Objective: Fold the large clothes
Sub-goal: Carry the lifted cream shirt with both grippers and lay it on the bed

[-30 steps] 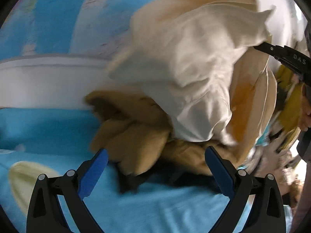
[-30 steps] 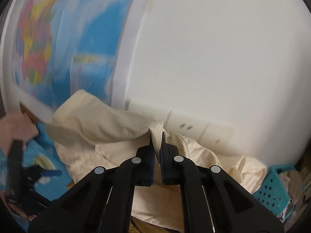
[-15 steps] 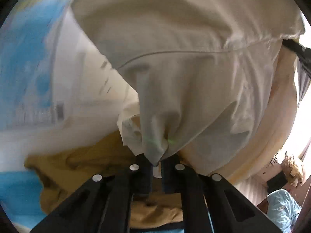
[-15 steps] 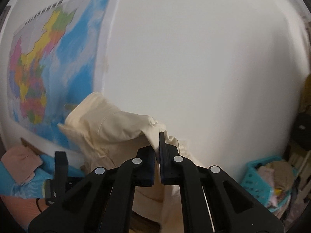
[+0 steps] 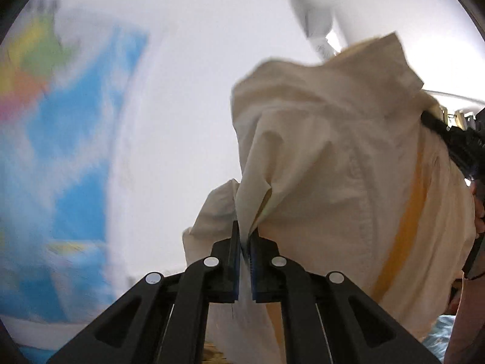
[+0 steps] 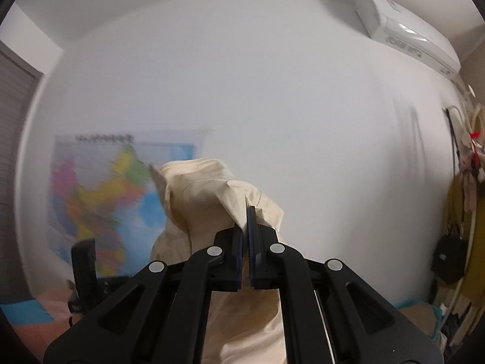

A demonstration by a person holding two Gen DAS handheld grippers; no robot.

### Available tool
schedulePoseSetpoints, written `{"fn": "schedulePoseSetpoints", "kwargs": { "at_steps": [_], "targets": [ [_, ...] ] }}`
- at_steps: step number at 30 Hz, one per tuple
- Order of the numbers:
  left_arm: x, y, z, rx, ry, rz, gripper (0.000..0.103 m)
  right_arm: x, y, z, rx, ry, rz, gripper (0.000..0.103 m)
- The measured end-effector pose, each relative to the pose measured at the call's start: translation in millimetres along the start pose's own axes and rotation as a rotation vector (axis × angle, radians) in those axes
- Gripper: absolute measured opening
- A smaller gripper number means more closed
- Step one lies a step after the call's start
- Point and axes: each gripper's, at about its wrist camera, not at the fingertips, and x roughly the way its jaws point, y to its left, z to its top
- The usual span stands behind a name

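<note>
A cream garment with an orange stripe hangs in the air in front of a white wall. My left gripper is shut on a bunched edge of it, the cloth rising from between the pads. In the right wrist view the same cream garment bulges up over my right gripper, which is shut on another edge. The other gripper shows as a dark shape at the right edge of the left wrist view and at the lower left of the right wrist view. The garment's lower part is hidden below both frames.
A coloured wall map hangs at the left. An air conditioner sits high on the right wall. Bags and clothes hang at the far right. A person's arm shows at the lower right.
The left gripper went from open over the clothes pile to shut on the cream garment, then rose with it. The right gripper also lifted, so the bed and pile dropped out of view.
</note>
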Motion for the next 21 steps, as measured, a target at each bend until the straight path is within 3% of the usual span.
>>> {"fn": "schedulePoseSetpoints", "kwargs": {
  "at_steps": [6,9,12,14,18,21],
  "targets": [
    [-137.1,-14.4,30.8,0.06,-0.104,0.091,0.004,-48.5,31.1,-2.1,0.095,-0.012,0.208,0.003],
    [-204.1,-21.7,27.9,0.105,-0.11,0.166,0.004,-60.5,56.8,-16.7,0.139,0.013,0.328,0.003],
    [-266.3,-39.5,26.8,0.194,-0.095,0.286,0.004,-68.7,86.7,-28.3,0.182,0.049,0.443,0.003],
    [-299.8,-51.4,29.0,0.225,-0.076,0.346,0.004,-73.8,103.9,-31.0,0.202,0.033,0.518,0.003],
    [-316.5,-50.0,29.9,0.251,-0.044,0.455,0.004,-49.7,126.3,-38.6,0.246,0.027,0.609,0.003],
    [-291.6,-15.9,18.1,0.18,0.056,0.514,0.004,11.2,130.0,-75.0,0.315,0.17,0.616,0.003]
  ]
}}
